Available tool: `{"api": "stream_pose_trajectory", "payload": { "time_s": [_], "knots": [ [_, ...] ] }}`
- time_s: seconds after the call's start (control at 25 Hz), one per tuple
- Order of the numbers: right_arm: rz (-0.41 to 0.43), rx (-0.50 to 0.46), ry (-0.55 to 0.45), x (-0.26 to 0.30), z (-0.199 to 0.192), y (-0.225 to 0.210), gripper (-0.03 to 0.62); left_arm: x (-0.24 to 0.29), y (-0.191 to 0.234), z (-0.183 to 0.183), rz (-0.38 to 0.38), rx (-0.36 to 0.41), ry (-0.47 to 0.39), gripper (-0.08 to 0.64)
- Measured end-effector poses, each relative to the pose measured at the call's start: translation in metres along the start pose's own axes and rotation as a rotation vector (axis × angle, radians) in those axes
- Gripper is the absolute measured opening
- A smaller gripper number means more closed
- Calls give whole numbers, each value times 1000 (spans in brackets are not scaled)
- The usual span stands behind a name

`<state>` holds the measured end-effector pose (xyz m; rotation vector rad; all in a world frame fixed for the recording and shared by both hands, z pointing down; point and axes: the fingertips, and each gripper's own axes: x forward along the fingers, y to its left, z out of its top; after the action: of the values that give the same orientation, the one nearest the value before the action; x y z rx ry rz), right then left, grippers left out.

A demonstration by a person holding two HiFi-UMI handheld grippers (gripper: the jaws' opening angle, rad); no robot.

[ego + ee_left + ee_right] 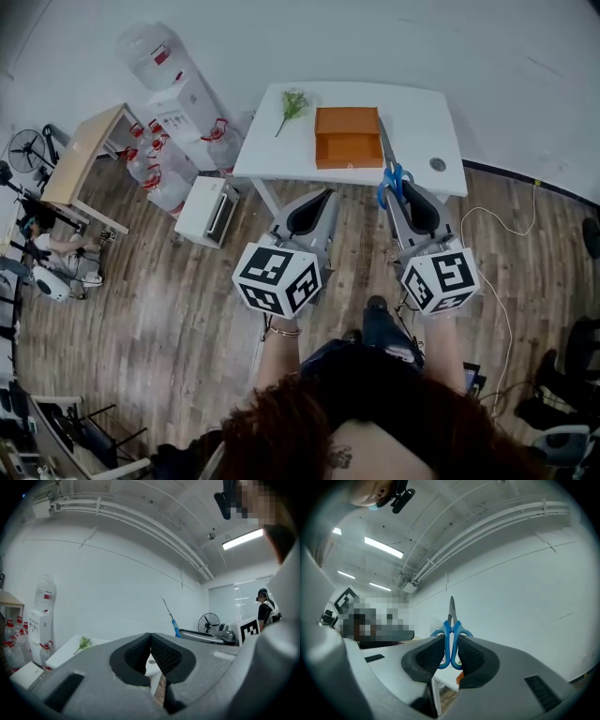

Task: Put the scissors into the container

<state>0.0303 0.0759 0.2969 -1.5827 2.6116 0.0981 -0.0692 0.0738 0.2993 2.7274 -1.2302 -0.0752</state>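
The person stands on the wood floor (169,309) and holds both tools out toward a white counter (422,122), with the marker cubes nearest the body.

The left gripper (150,641) points level at the counter's near edge. Its fingers (136,653) meet at the tips and nothing is between them.

The right gripper (450,644) has its fingers (471,656) set a little apart, clamped on the blue handles of the scissors (451,630). The closed blades stick out past the fingertips, away from the person. From the head view, the handles sit at the counter's near edge and the blades run on just beside the right wall of the container (349,155), outside it.

The container is an orange box, open on top, resting near the middle of the counter. A green sprig (292,103) lies on the counter well to its left.

Left of the counter are a low white cabinet (211,211) and a water dispenser (183,94) against the white wall.
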Motion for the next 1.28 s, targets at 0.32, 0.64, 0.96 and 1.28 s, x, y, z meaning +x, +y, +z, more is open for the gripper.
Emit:
{"api": "stream_pose_trajectory", "payload": {
  "time_s": [0.32, 0.64, 0.96, 1.28],
  "knots": [
    [4, 0, 31, 37, -22, -30, 81, 42, 24, -9, 2, -5, 21, 17],
    [25, 2, 45, 93, -34, -71, 81, 101, 59, 0, 12, 14, 33, 17],
    [68, -30, 60, 155, -35, -120, 81, 169, 95, 13, 43, 19, 42, 17],
    [112, -94, 83, 188, -48, -144, 81, 205, 115, 16, 89, 23, 31, 17]
  ]
}}
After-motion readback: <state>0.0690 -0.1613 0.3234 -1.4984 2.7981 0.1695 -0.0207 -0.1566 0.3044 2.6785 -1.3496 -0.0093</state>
